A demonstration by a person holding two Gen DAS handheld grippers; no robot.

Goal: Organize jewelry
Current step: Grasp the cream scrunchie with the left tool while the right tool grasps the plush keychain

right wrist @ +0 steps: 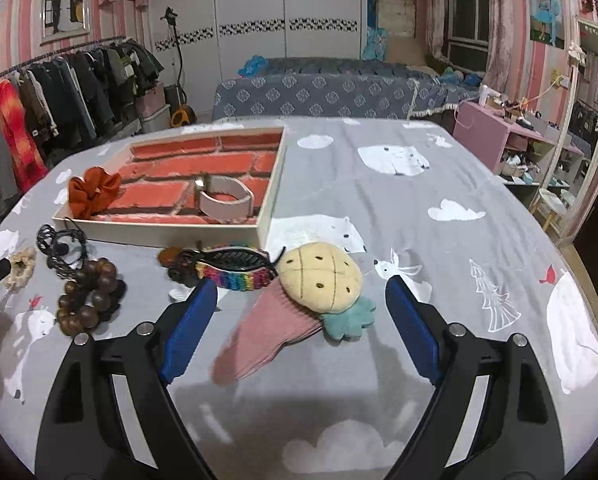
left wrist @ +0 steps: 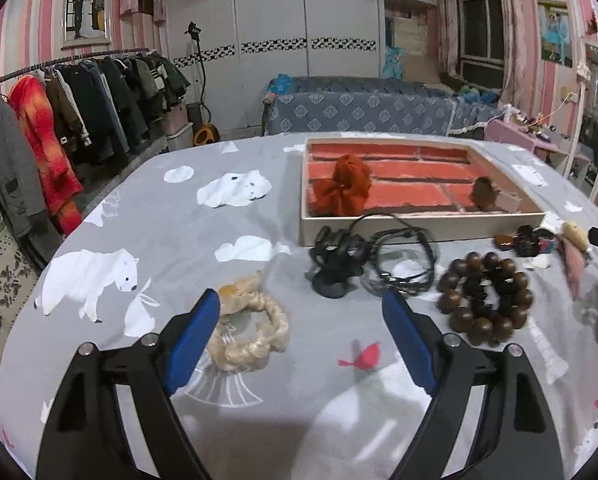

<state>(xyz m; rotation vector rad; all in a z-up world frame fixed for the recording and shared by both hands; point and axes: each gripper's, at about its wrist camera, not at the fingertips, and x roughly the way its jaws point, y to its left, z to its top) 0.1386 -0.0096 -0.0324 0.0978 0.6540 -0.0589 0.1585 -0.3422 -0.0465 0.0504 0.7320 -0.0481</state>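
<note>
A shallow box [left wrist: 419, 229] with a red brick-pattern floor sits on the grey table; it holds an orange scrunchie [left wrist: 345, 188] and a white bracelet [right wrist: 223, 200]. In front of it lie a black claw clip [left wrist: 333, 258], black cord bracelets [left wrist: 403, 260], a brown wooden bead bracelet [left wrist: 485, 296] and a cream braided hair tie [left wrist: 251, 328]. My left gripper [left wrist: 301, 308] is open and empty, its left finger over the cream hair tie. My right gripper [right wrist: 301, 296] is open and empty around a pineapple plush clip [right wrist: 323, 276] on a pink comb [right wrist: 267, 336]. A rainbow woven band [right wrist: 235, 278] lies nearby.
The table carries a grey polar-bear cloth [right wrist: 439, 240]. A clothes rack [left wrist: 59, 120] stands to the left, a blue-covered bed [left wrist: 359, 108] behind, a pink shelf unit [right wrist: 495, 128] and a mirror [right wrist: 587, 120] to the right.
</note>
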